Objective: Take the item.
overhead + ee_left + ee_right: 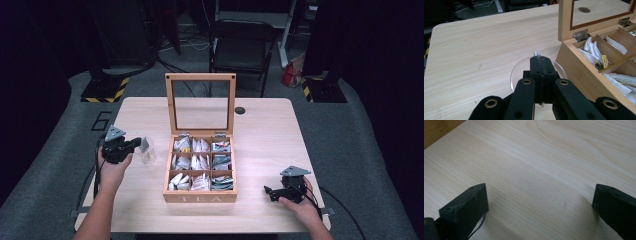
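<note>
An open wooden tea box [200,197] marked TEA stands mid-table, its glass lid [200,104] upright, and its compartments hold several tea bags [201,162]. Left of it stands a clear glass [148,156]. My left gripper [136,144] hovers over the glass, shut on a white tea bag [144,144]. In the left gripper view the jaws [541,58] are pressed together, a white tip of the tea bag [537,53] pokes out, and the glass rim [514,72] curves below. My right gripper [268,192] rests low at the table's front right, open [540,195] over bare wood.
A small dark round hole [240,110] sits in the table behind the box. A black folding chair [242,47] stands beyond the table's far edge. The box's near wall [584,75] lies close to the right of the glass.
</note>
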The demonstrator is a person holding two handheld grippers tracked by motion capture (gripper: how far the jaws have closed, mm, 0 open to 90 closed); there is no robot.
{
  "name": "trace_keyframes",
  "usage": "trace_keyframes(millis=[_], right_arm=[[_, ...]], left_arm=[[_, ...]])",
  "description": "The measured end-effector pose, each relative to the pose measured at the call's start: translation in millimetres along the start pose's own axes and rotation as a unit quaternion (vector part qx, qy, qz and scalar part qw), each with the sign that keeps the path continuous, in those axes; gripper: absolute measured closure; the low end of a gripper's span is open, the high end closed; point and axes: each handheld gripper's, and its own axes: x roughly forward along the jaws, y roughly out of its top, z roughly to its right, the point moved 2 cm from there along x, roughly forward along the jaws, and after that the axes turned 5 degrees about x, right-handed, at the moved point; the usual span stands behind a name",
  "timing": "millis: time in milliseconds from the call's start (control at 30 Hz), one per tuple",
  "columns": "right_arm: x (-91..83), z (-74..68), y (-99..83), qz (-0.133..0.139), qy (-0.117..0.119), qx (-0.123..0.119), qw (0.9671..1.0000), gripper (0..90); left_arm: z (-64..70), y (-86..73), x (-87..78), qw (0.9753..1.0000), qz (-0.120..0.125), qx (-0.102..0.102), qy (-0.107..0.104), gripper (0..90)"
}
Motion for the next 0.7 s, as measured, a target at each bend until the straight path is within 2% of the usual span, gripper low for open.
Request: trace_keyframes(millis=[467,700], right_arm=[[0.0,0.0,0.0,0.0,0.0,0.0,1.0,0.0],[-0.3,0.0,-0.2,-0.001,0.001,-0.002,1.0,0.0]], left_arm=[[0.0,-0.4,0.9,1.0,-0.006,0.002,-0.002,89.4],[-0.6,-0.3,0.3,1.0,-0.006,-0.002,-0.003,83.6]])
